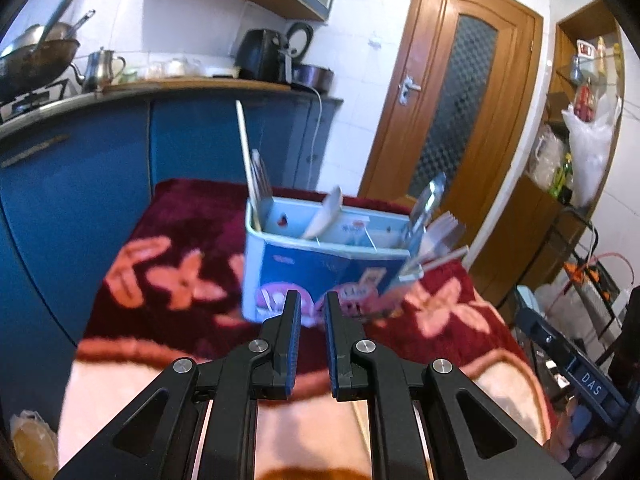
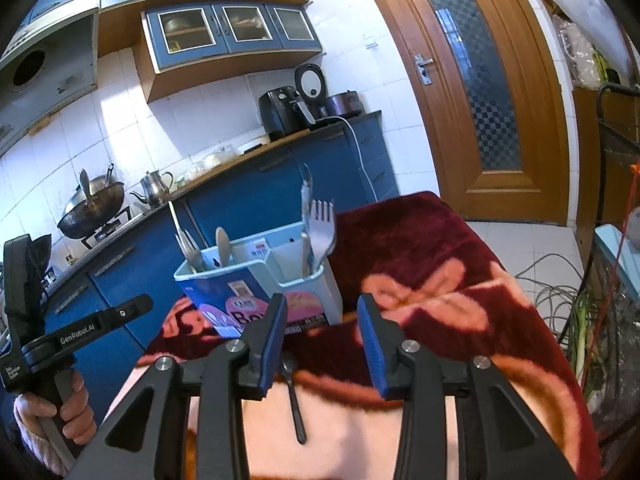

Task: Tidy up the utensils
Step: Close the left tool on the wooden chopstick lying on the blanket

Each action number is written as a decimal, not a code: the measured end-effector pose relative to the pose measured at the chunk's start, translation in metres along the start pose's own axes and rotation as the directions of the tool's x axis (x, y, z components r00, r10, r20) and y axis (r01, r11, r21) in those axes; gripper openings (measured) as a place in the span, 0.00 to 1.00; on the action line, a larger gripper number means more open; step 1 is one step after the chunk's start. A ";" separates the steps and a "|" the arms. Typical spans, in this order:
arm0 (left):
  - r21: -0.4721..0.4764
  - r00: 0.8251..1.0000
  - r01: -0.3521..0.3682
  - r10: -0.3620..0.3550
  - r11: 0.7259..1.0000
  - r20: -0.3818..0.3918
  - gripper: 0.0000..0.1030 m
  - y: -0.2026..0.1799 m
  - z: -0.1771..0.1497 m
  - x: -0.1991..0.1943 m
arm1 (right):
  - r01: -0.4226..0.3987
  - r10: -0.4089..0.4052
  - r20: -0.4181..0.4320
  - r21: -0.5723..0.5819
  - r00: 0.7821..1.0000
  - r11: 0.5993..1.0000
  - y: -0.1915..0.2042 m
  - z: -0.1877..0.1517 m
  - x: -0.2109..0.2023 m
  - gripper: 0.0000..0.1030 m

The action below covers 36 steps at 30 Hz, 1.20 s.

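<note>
Organizer: a pale blue divided utensil box [image 2: 256, 280] stands upright on the flowered red blanket [image 2: 440, 280] that covers the bench, its compartments open upward so handles can drop in.
Already sorted: a fork [image 2: 322, 228] and a metal utensil stand in the right-hand compartment, a pale spoon [image 2: 222, 246] and another fork in the left; they lean on the walls, heads up, so like sits with like.
Still loose: a dark spoon [image 2: 292, 392] lies flat on the blanket, just in front of the box and directly under the right claw, handle toward the camera.
Right claw [image 2: 322, 340]: fingers apart with nothing between them, angled down over the spoon, probably lining up to straddle its neck.
Left claw [image 1: 313, 340]: fingers nearly together, only a narrow gap, and empty; it points at the box front. Motion blur makes it hard to say whether it touches the box.
Left hand [image 2: 68, 404]: wraps the left tool's handle, kept off to the side, leaving the right claw free room.
Next, as a judgement: close on the spoon, lift, drop into the spoon compartment.
</note>
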<state>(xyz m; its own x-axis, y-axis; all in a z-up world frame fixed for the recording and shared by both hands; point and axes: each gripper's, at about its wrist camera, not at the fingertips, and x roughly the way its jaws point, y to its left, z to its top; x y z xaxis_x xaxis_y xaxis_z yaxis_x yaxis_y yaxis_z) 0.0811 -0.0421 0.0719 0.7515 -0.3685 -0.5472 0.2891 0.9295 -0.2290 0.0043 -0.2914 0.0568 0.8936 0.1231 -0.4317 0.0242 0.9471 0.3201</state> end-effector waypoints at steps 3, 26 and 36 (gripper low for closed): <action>0.000 0.999 0.001 -0.001 1.000 -0.043 0.11 -0.005 -0.009 0.010 | 0.023 -0.023 -0.015 0.002 1.000 1.000 -0.006 -0.006 0.000 0.39; 0.042 0.944 -0.021 0.034 0.999 -0.328 0.11 -0.023 -0.040 0.097 | 0.056 -0.050 -0.099 0.055 0.994 0.997 -0.041 -0.031 0.009 0.43; -0.010 0.916 0.015 -0.018 1.000 -0.400 0.11 -0.017 -0.036 0.112 | 0.062 -0.054 -0.111 0.073 0.992 0.995 -0.046 -0.034 0.012 0.43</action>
<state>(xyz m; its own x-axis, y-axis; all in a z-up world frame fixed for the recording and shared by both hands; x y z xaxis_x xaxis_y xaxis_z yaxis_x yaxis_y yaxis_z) 0.1395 -0.0998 -0.0144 0.4462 -0.3596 -0.8195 0.2947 0.9237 -0.2449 -0.0015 -0.3233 0.0083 0.8359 0.1042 -0.5389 0.1122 0.9286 0.3536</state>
